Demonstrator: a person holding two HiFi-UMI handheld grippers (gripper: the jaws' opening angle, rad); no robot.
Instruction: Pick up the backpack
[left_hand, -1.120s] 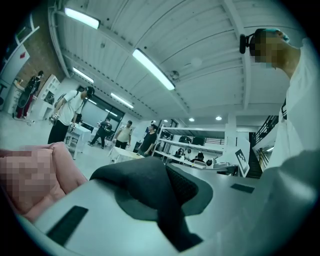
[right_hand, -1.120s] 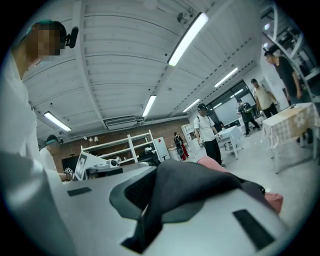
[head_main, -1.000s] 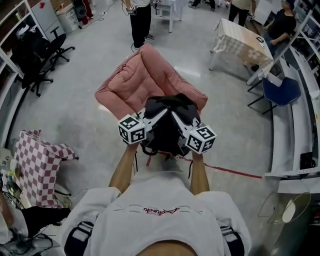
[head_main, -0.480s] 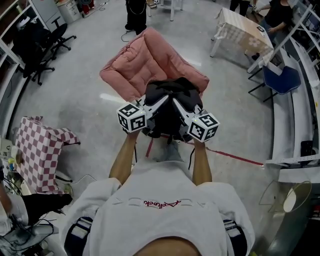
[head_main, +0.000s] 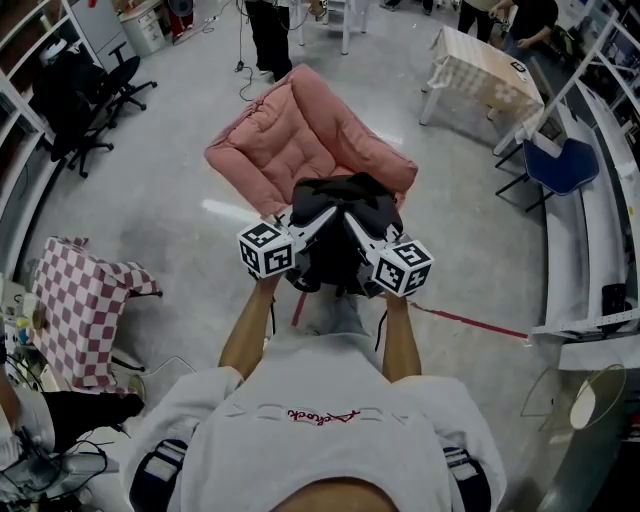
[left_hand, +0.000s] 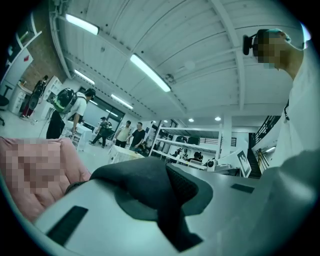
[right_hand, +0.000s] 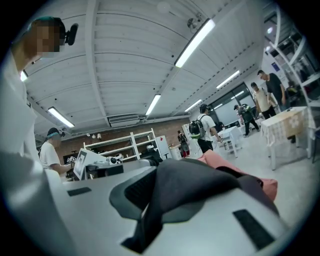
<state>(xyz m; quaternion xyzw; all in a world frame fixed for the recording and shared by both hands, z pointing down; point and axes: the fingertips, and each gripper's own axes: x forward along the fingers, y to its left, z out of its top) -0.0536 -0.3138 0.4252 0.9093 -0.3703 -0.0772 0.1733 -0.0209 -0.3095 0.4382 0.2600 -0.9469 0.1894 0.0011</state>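
The black backpack (head_main: 340, 245) hangs in the air in front of me, just before the front edge of a pink cushioned chair (head_main: 290, 140). My left gripper (head_main: 305, 222) is shut on a black shoulder strap (left_hand: 160, 195), which lies pinched between its pale jaws. My right gripper (head_main: 362, 228) is shut on the other strap (right_hand: 165, 195) in the same way. Both grippers point about level, side by side, with the bag's top between them. The pink chair (right_hand: 225, 162) shows behind the strap in the right gripper view.
A red-checked cloth table (head_main: 80, 310) stands at the left and black office chairs (head_main: 80, 100) at the far left. A covered table (head_main: 480, 70), a blue chair (head_main: 560, 170) and white shelving (head_main: 600, 250) line the right. A red floor line (head_main: 470, 322) runs under me. People stand at the back.
Both grippers have shifted together across the room with the backpack still held. The pink chair and the red floor line have slid up the head view.
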